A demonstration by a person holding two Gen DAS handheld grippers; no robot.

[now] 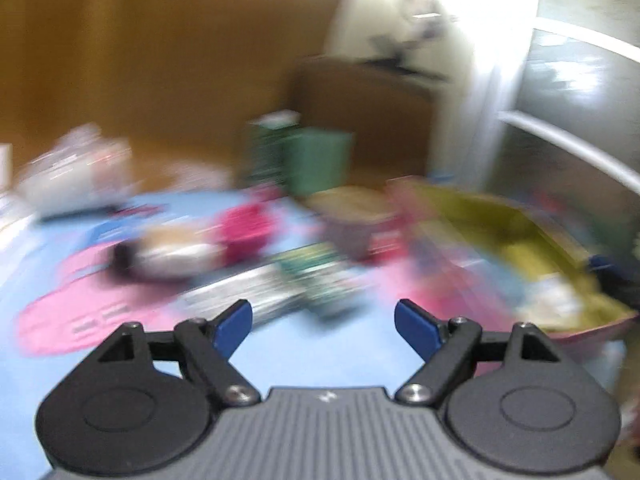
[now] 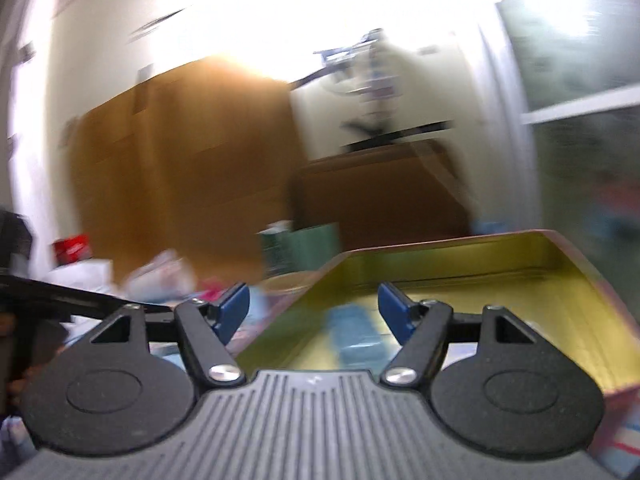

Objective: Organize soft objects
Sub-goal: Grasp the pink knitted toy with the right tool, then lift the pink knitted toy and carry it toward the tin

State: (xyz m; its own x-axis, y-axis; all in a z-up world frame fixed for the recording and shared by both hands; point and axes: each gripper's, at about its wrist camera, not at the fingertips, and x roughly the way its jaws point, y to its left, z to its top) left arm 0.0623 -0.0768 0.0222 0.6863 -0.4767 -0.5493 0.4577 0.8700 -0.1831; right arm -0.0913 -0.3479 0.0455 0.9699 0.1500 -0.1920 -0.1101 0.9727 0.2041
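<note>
Both views are blurred by motion. In the left wrist view my left gripper is open and empty above a blue mat. Soft things lie scattered ahead: a magenta bundle, a pink flat piece, a white and dark lump, a green patterned piece. An open box with a yellow-green inside stands at the right. In the right wrist view my right gripper is open and empty over that box, where a light blue thing lies.
A green box stands behind the pile, before brown cabinets. A white bag sits at the far left. A glass door frame is at the right. A red container sits far left in the right wrist view.
</note>
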